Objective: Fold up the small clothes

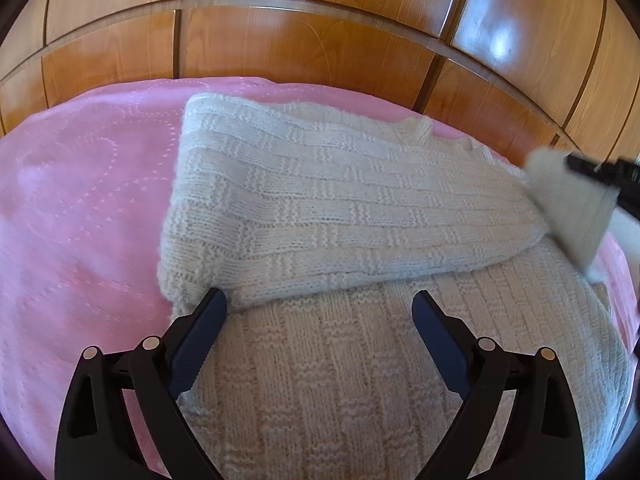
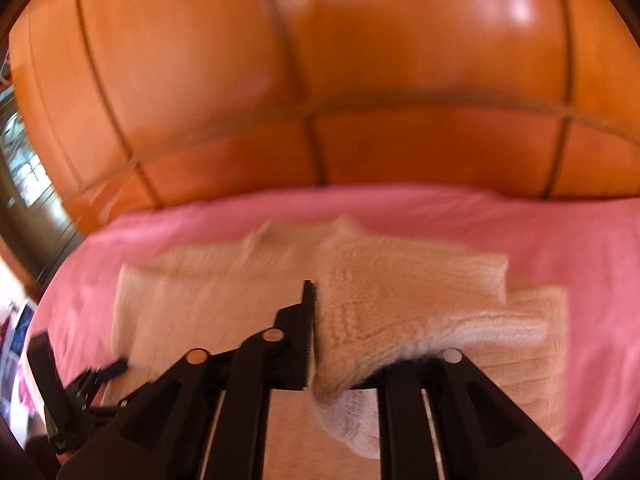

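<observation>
A cream knitted garment (image 1: 320, 208) lies on a pink bedspread (image 1: 80, 220), its far part folded over the near part. My left gripper (image 1: 320, 308) is open just above the near part, its left finger beside the fold's corner. My right gripper (image 2: 316, 344) is shut on a knitted flap of the garment (image 2: 400, 300) and holds it lifted. It also shows at the right edge of the left wrist view (image 1: 592, 170), blurred, with the flap hanging from it. The right wrist view is motion-blurred.
A glossy wooden panelled wardrobe (image 1: 320, 40) stands right behind the bed. The pink bedspread (image 2: 560, 232) spreads to both sides of the garment. A window (image 2: 28, 168) shows at the far left of the right wrist view.
</observation>
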`<act>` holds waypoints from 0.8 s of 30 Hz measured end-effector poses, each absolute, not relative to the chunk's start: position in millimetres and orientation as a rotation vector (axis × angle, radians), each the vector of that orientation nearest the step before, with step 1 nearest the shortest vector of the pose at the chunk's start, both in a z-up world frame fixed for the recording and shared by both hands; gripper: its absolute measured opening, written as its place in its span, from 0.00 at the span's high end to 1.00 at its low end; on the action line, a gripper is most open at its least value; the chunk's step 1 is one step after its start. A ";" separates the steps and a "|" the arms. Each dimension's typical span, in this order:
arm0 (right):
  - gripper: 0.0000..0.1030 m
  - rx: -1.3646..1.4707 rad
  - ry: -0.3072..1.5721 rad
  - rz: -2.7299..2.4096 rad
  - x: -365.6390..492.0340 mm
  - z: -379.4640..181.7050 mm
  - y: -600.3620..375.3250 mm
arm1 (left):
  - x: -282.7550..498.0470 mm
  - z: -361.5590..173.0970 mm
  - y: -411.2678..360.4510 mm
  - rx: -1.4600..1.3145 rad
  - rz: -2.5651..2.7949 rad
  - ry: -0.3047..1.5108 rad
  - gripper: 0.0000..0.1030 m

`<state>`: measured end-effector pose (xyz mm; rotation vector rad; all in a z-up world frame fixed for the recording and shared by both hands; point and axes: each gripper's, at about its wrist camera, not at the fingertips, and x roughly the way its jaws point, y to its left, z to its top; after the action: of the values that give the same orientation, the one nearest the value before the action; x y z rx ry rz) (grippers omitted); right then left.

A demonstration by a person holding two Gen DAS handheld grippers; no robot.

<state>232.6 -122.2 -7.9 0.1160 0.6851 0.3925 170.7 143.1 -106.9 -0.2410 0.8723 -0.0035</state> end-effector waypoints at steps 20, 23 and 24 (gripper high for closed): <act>0.02 0.237 0.629 -0.239 131.4 -75.9 -233.3 | 159.2 -52.9 98.6 -0.148 -0.029 0.765 0.09; 0.02 0.351 0.706 -0.222 137.8 -91.9 -250.6 | 161.6 -27.1 51.5 -0.055 -0.128 0.727 0.09; 0.02 0.362 0.723 -0.225 138.5 -93.3 -254.3 | 164.3 -22.4 34.5 -0.018 -0.162 0.722 0.09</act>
<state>138.5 -254.3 -93.3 0.3622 0.7234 -0.2247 164.3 34.5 -22.4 -0.0184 0.7220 -0.1615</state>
